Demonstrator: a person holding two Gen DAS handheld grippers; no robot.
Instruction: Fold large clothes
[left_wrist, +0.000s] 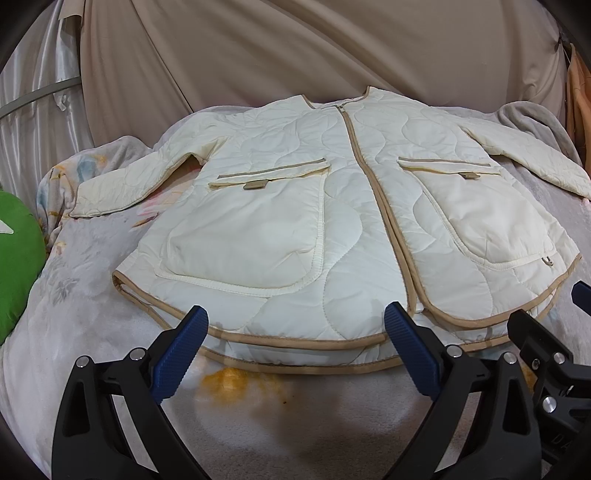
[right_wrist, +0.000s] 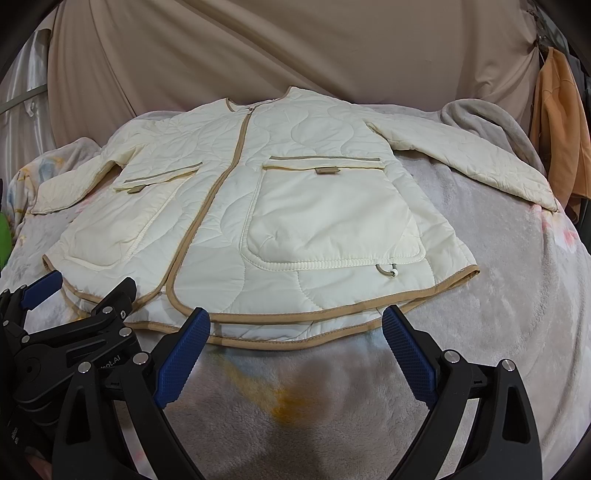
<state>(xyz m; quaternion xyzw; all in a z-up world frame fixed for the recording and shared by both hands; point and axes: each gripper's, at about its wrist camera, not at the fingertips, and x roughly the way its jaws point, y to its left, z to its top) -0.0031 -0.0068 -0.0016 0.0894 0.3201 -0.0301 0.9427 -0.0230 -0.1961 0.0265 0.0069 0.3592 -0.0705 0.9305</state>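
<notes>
A cream quilted jacket with tan binding (left_wrist: 332, 206) lies flat and front-up on a pale grey fleece blanket (left_wrist: 92, 295), zipped shut with both sleeves spread sideways, probably so the first fold can start from a smooth shape. The left gripper (left_wrist: 295, 321) and right gripper (right_wrist: 295, 321) hover side by side just short of the hem (right_wrist: 295, 317), fingers wide apart and empty, likely poised to take its edge.

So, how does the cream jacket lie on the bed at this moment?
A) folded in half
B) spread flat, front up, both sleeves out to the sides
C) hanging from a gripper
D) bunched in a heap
B: the jacket lies flat, zip and pockets up, sleeves out, untouched by either gripper.
</notes>
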